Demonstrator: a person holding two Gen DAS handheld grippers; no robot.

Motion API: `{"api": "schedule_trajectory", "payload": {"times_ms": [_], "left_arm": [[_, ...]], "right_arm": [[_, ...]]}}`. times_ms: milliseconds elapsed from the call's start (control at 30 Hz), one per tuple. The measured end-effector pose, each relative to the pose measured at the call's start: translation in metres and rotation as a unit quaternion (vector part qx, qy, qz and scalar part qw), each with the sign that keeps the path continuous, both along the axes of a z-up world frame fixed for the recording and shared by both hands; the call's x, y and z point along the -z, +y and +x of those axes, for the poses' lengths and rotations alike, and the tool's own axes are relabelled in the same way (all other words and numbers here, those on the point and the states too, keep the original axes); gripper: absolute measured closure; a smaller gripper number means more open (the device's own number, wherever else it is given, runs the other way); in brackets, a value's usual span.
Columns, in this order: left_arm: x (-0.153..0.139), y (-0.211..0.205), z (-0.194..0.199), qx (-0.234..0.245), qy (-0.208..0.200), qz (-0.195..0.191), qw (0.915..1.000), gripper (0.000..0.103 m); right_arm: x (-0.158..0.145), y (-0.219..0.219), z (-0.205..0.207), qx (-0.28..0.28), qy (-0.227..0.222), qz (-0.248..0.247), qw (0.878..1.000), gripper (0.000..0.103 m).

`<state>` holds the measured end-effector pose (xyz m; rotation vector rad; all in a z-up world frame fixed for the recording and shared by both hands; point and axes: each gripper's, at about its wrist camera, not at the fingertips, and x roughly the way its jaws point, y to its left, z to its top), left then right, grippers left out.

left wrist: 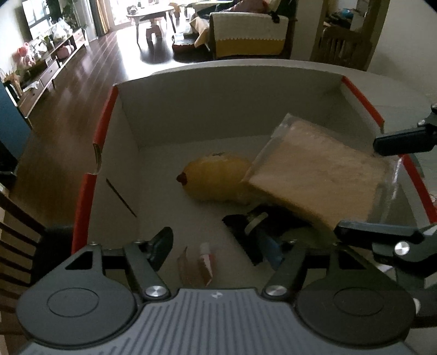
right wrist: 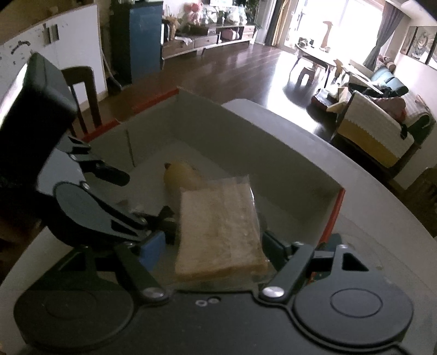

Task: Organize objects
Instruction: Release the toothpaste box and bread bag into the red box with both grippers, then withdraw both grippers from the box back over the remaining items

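A white cardboard box [left wrist: 103, 120] with red rim edges stands on the grey table [right wrist: 363, 196]. Inside it lie a yellow sausage-shaped pack [left wrist: 215, 177], a black and blue object [left wrist: 256, 234] and a small torn sachet [left wrist: 203, 263]. My right gripper [right wrist: 218, 243] is shut on a slab of bread in a clear bag [right wrist: 218, 224], held tilted above the box's right side and partly covering the yellow pack [right wrist: 181, 174]. My left gripper [left wrist: 224, 245] hangs open over the near-left part of the box with nothing between its fingers.
A dark wooden chair [right wrist: 82, 87] stands beyond the table's left side. Dark wood floor [left wrist: 82, 82], a sofa with a cream and yellow cover [right wrist: 377, 136] and a low table [left wrist: 153, 13] lie further off. The box's far half has bare floor.
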<state>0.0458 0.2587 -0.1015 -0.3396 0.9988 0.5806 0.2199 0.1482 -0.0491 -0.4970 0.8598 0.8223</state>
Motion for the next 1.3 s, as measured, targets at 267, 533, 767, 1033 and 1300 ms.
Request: {"api": "schedule_trajectory", "payload": {"times_ms": [267, 533, 767, 1033, 1300], "left_arm": [[-0.026, -0.011, -0.012, -0.009, -0.031, 0.012, 0.9994, 0.032], [-0.058, -0.033, -0.028, -0.006, -0.073, 0.029, 0.9969, 0.032], [-0.085, -0.064, -0.036, 0.005, -0.107, 0.045, 0.9932, 0.021], [-0.100, -0.103, -0.033, -0.005, -0.138, 0.037, 0.9898, 0.021], [-0.099, -0.141, -0.017, -0.018, -0.140, 0.033, 0.9895, 0.017]], "right_arm": [[-0.025, -0.021, -0.007, 0.000, -0.005, 0.035, 0.999, 0.022], [-0.051, -0.050, -0.023, -0.004, -0.016, 0.072, 0.997, 0.019], [-0.066, -0.084, -0.033, 0.002, -0.018, 0.096, 0.995, 0.018], [-0.075, -0.123, -0.043, -0.001, -0.019, 0.108, 0.994, 0.018], [-0.072, -0.171, -0.047, -0.001, -0.011, 0.120, 0.993, 0.017]]}}
